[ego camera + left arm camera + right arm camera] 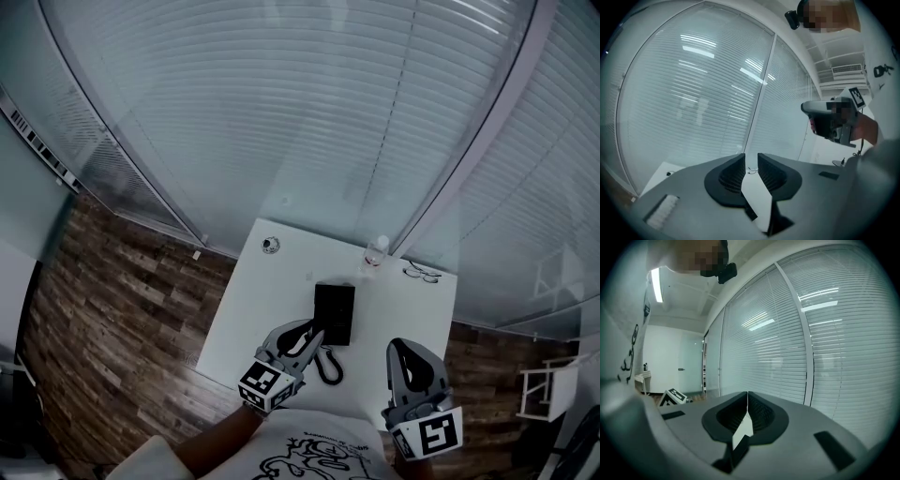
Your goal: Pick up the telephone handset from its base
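Observation:
In the head view the black telephone [334, 312] lies on the white table [262, 300], its coiled cord [329, 367] looping toward the near edge. I cannot tell the handset apart from the base. My left gripper [315, 337] sits at the phone's near left corner; in the left gripper view [750, 169] its jaws stand slightly apart, with only white tabletop between them. My right gripper [404, 349] hovers off the phone's right, near the table's front edge. In its own view [747, 398] the fingertips meet on nothing.
A clear water bottle [375, 253] and a pair of glasses [423, 273] sit at the table's far right, a small round object [271, 246] at the far left. Glass walls with blinds [309, 103] rise behind the table. Wood flooring [122, 291] lies to the left.

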`<action>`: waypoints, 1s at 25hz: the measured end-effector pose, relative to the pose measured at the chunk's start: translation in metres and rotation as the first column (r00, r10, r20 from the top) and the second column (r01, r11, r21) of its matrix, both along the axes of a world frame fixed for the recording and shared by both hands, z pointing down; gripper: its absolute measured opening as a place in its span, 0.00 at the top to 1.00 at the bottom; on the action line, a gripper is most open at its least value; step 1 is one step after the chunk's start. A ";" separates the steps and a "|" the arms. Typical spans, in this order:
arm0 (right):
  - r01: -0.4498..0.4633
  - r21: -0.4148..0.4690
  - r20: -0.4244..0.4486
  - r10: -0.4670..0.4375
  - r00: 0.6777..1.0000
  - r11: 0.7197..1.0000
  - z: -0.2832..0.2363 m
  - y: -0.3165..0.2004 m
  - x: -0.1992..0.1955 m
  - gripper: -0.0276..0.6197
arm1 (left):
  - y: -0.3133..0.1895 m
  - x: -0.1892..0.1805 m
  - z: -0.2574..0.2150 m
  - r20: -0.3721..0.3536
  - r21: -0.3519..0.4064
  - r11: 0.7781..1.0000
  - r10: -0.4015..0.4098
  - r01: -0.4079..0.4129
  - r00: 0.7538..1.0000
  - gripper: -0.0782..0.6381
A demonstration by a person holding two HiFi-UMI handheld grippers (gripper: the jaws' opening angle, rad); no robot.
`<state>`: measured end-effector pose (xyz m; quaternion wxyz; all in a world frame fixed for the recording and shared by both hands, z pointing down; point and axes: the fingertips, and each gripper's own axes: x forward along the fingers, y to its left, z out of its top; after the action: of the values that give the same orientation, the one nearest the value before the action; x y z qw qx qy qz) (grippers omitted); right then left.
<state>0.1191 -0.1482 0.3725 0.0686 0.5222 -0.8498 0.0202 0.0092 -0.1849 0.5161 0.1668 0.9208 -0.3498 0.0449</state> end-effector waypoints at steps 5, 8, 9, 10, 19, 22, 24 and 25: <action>-0.005 0.002 0.006 0.005 1.000 1.000 0.002 0.000 0.000 0.95 | -0.011 0.000 0.055 0.034 -0.079 0.997 -0.001 0.004 0.999 0.77; -0.009 -0.005 0.009 0.009 1.000 1.000 0.008 0.000 0.001 0.95 | -0.017 0.002 0.084 0.077 -0.095 0.995 -0.001 0.008 0.997 0.77; -0.009 -0.008 0.010 0.009 1.000 1.000 0.010 0.000 0.001 0.95 | -0.020 0.002 0.095 0.092 -0.104 0.995 -0.001 0.010 0.996 0.77; -0.008 -0.010 0.012 0.008 1.000 1.000 0.011 0.001 0.001 0.95 | -0.023 0.002 0.106 0.104 -0.116 0.993 0.000 0.013 0.995 0.76; -0.009 -0.028 0.005 0.009 1.000 1.000 0.016 0.000 0.003 0.95 | -0.050 0.000 0.192 0.137 -0.276 0.960 -0.007 0.045 0.990 0.69; -0.009 -0.038 0.002 0.009 1.000 0.999 0.019 -0.001 0.004 0.95 | -0.055 0.000 0.220 0.165 -0.307 0.951 0.015 0.037 0.986 0.69; -0.008 -0.045 0.000 0.008 1.000 0.999 0.020 -0.002 0.004 0.95 | -0.057 0.001 0.233 0.149 -0.336 0.941 0.023 0.028 0.989 0.67; -0.008 -0.047 -0.001 0.008 1.000 0.999 0.020 -0.003 0.004 0.95 | -0.058 0.002 0.237 0.137 -0.348 0.937 0.028 0.021 0.990 0.65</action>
<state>0.1227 -0.1509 0.3928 0.0810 0.5238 -0.8470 0.0402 0.0112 -0.2433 0.7533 0.3025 0.8718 -0.3454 0.1707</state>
